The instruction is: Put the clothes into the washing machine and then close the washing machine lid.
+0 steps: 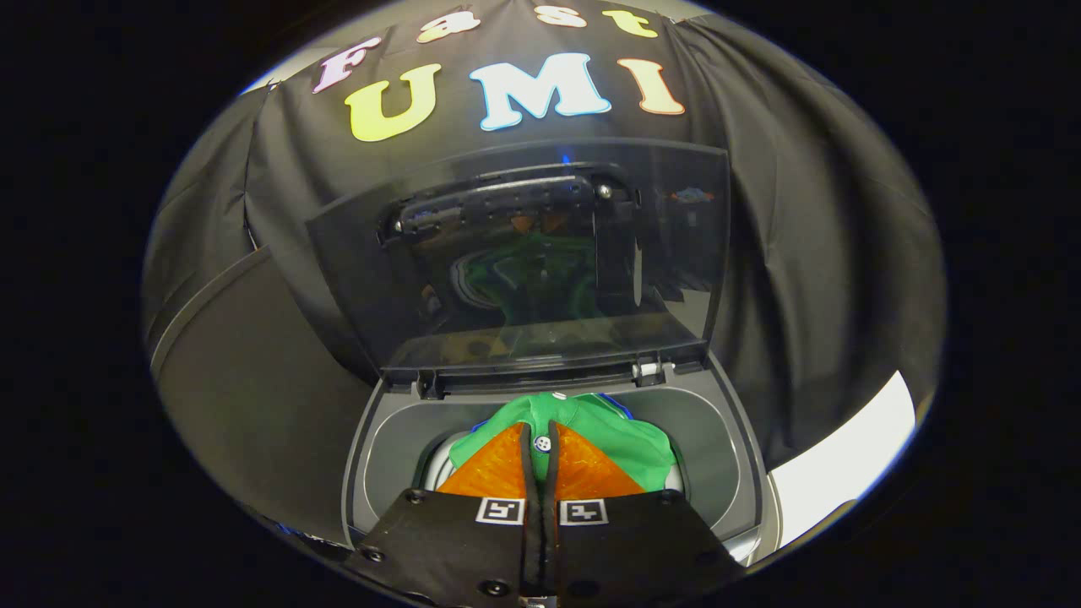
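A green garment (604,431) hangs bunched just ahead of my fingers, over the round drum opening of the grey top-loading washing machine (726,447). My gripper (540,441) is shut on the green garment, its fingertips pinching a fold with a small white button beside them. The machine's dark see-through lid (524,262) stands upright behind the opening, hinged at the back, and reflects the green cloth. How much of the garment is down inside the drum is hidden by my fingers.
Black cloth walls close in behind and on both sides of the washing machine. A dark panel (245,397) stands to its left. A pale strip of floor or surface (844,473) shows to the right.
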Tool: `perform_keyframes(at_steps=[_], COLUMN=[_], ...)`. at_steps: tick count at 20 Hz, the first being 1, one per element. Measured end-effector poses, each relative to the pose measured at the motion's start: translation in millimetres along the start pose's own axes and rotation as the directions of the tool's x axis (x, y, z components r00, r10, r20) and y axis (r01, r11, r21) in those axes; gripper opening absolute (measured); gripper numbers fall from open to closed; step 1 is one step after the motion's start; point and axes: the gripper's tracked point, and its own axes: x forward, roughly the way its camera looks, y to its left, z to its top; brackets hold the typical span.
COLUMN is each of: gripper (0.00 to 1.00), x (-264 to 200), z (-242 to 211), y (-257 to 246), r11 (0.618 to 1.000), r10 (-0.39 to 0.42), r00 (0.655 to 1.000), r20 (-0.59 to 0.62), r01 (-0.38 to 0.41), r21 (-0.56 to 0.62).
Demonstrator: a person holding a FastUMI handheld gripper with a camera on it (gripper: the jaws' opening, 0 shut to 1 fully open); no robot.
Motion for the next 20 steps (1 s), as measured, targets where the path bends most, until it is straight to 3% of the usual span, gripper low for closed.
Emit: perform_keyframes(at_steps=[20], gripper=[0.02], x=[34.7], z=[-59.2], y=[3.2], r11=[1.000], r10=[-0.012], r00=[0.994], r20=[-0.111], r01=[0.015], r21=[0.027])
